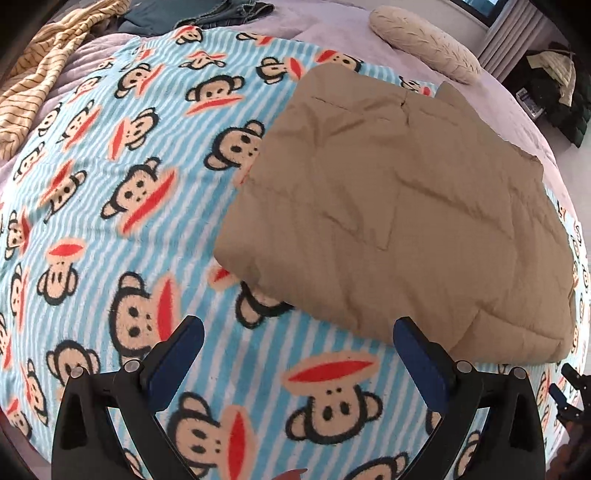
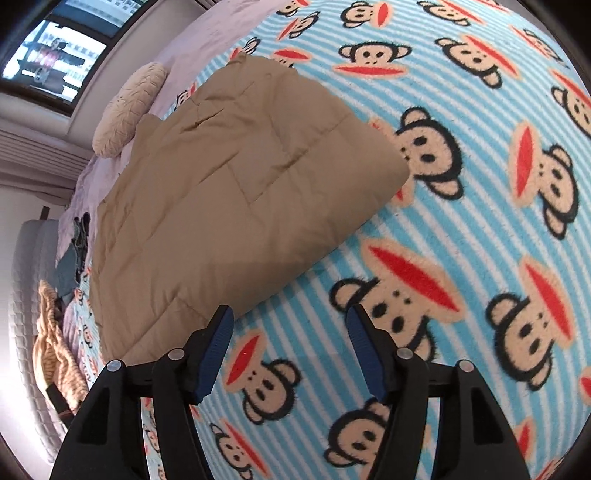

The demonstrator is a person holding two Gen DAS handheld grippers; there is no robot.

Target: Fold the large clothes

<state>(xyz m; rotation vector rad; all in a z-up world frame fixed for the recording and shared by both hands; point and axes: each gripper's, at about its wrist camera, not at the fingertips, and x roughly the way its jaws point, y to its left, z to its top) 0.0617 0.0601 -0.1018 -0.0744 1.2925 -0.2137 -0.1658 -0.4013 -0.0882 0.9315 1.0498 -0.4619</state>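
A tan quilted garment (image 1: 399,214) lies folded into a flat rectangle on a blue-striped monkey-print blanket (image 1: 110,206). My left gripper (image 1: 299,328) is open and empty, just in front of the garment's near edge, its right finger (image 1: 417,343) close to the fabric. In the right wrist view the same garment (image 2: 236,199) lies ahead and to the left. My right gripper (image 2: 290,317) is open and empty, over the blanket (image 2: 461,221), its left finger (image 2: 218,339) beside the garment's near corner. The right gripper also shows at the edge of the left wrist view (image 1: 569,398).
A cream pillow (image 1: 424,44) lies beyond the garment on a lilac sheet (image 1: 332,22). A yellow striped cloth (image 1: 40,74) and dark blue-green clothes (image 1: 192,14) lie at the far left. Dark clothes (image 1: 554,92) are piled off the bed at the right.
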